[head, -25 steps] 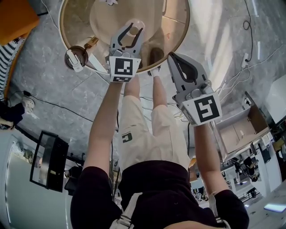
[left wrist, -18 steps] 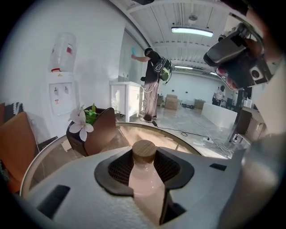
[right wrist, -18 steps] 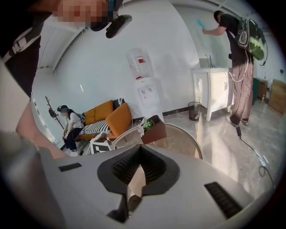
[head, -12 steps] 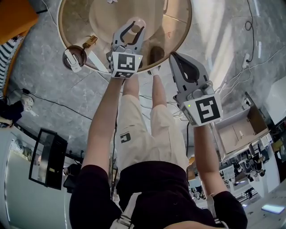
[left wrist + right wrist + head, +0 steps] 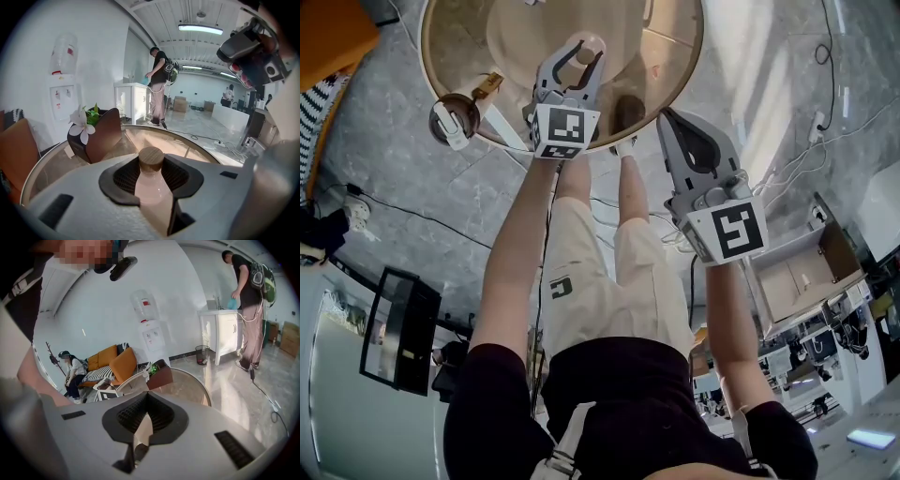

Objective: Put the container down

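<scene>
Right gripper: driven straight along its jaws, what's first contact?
Likely the round table, near its edge: the right gripper, shut and empty, points at it. The brown planter sits beyond. Depth unclear.

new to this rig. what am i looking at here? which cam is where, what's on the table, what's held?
There is no robot: a person holds a two-jaw gripper in each hand. The head view comes from a camera on the person's head, looking steeply down past their arms and legs. The other two views come from cameras riding on each gripper, looking along its jaws. The left gripper is closed on a pale bottle with a wooden cap over a round glass table; whether it touches the glass isn't clear. The right gripper is shut and empty. A brown planter with a white flower stands on the table.
</scene>
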Demonstrator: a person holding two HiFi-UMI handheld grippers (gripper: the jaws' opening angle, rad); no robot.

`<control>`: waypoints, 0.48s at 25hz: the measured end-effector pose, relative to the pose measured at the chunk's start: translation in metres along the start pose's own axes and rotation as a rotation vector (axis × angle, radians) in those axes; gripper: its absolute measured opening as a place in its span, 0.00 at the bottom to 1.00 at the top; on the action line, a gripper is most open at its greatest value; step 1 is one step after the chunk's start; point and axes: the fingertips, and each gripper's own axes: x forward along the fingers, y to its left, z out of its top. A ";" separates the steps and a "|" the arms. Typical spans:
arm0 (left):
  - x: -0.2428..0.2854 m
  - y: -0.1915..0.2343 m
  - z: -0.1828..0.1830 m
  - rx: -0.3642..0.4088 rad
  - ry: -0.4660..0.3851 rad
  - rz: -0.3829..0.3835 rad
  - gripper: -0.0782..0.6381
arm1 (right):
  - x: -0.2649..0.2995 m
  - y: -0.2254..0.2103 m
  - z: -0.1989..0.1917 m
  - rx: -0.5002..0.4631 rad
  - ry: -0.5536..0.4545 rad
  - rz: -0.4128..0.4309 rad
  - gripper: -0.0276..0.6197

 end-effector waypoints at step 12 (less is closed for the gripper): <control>0.001 -0.001 0.003 0.022 0.015 -0.002 0.31 | -0.006 0.003 0.004 -0.028 -0.001 0.021 0.05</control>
